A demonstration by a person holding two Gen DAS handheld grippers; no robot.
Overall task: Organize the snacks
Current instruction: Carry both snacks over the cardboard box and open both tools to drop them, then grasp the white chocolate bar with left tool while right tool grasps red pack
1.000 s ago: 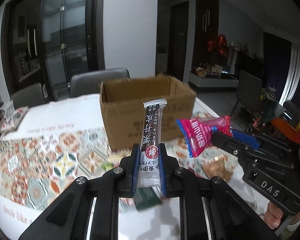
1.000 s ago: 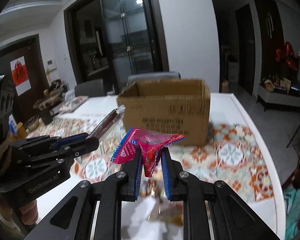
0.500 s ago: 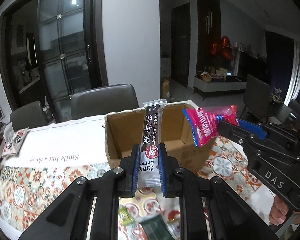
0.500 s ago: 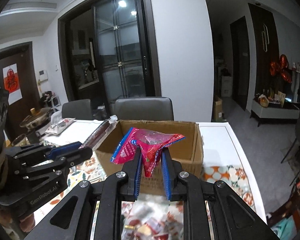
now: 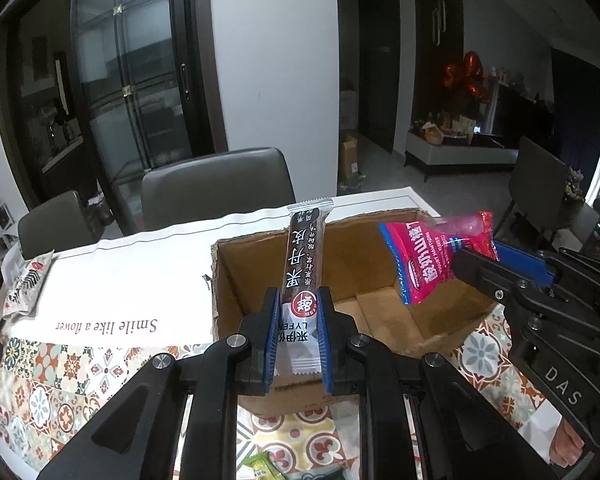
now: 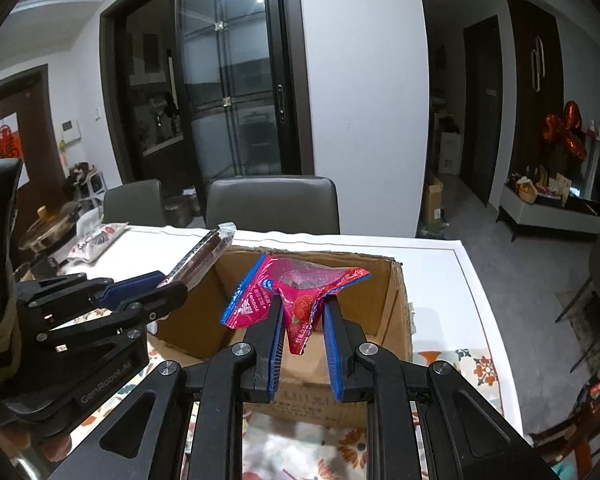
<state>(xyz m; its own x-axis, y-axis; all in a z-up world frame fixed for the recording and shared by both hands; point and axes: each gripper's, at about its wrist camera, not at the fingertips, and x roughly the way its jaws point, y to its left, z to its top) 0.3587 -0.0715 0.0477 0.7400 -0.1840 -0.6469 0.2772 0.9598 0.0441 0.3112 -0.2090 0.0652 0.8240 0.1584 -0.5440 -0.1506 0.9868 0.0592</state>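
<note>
Both grippers have travelled from in front of the box [image 5: 340, 280] to a position over its open top; a second ago only its outer front wall faced them, and the inside floor is now exposed below. The left gripper [image 5: 298, 334] has its jaws clenched on the bar [image 5: 304, 256], held upright above the box's left half. The right gripper [image 6: 302, 334] has its jaws clenched on the pink pack [image 6: 296, 296], above the right half. The box stands on the surface [image 5: 112, 288]. Judgement: transport is complete; release of both snacks into the box is the pending step.
</note>
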